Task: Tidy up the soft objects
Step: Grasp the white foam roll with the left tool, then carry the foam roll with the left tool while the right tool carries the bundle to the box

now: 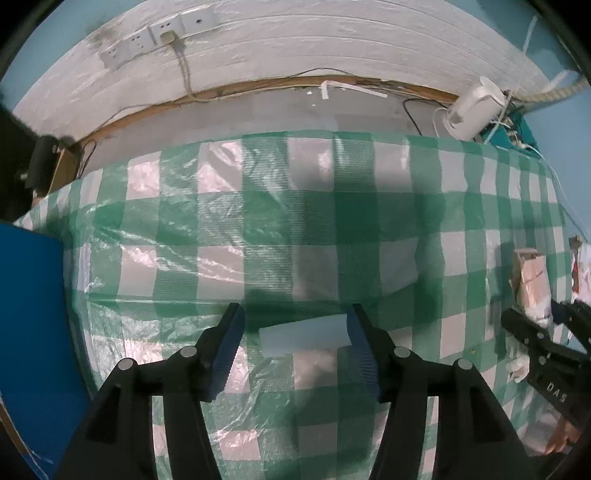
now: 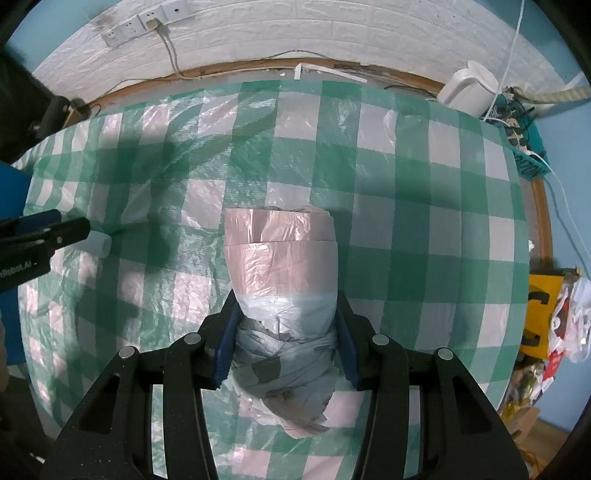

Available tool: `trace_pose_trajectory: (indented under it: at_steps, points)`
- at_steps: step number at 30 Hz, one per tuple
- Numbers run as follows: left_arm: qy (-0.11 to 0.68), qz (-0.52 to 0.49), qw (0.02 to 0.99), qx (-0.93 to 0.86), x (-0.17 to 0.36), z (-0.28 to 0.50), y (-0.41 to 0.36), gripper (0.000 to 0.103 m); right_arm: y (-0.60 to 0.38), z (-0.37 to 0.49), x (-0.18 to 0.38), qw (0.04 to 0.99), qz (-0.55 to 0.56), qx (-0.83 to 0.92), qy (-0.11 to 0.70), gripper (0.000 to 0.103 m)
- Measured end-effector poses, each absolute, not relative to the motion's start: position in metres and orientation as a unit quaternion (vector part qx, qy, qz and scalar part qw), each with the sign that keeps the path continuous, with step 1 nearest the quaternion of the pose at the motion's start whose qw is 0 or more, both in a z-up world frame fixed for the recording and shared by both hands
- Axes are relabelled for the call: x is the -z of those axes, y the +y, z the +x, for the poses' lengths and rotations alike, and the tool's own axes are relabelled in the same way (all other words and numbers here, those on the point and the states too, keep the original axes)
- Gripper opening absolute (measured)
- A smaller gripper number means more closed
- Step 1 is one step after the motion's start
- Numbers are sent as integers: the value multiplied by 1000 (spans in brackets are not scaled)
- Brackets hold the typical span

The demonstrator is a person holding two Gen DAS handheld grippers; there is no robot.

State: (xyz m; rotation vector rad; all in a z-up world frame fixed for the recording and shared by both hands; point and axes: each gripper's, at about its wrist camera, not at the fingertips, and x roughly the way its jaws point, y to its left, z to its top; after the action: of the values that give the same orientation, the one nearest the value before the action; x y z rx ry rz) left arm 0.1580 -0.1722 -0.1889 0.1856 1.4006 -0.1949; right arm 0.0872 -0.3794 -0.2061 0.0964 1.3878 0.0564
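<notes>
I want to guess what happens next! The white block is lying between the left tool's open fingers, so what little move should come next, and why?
Probably lift the left tool straight up: its jaws stand open and the white block rests on the checked cloth.

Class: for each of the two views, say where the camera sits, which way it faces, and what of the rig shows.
Left wrist: on the left claw, facing down at a white block on the checked cloth.
Right wrist: on the right claw, facing down at the bagged bundle it grips.
Shared: cloth, wall sockets, each other's claw.
</notes>
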Motion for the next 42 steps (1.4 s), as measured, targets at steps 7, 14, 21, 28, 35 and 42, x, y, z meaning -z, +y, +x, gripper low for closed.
trace_pose_trajectory:
  at_steps: [7,14,21,28,35,42]
  points:
    - [642,110,750,114,194,154,-184,63,-384,89,206,768,54,-21,638,47]
    - [647,130,742,118,203,155,-192,67,-384,88,205,767,56,-19,638,47]
    - [640,150,744,120,206,152,-197,57,-385,88,204,768,61,-16,638,47]
    - [618,195,755,105,203,141,-193,16,-384,87,204,767,61,-14,639,48]
    - [624,146,759,114,190,150,-173,11,-381,86,204,768,57,-18,637,47]
    - [613,138,769,120,176,148,-175,11,-376,84,195,776,54,-29,628,46]
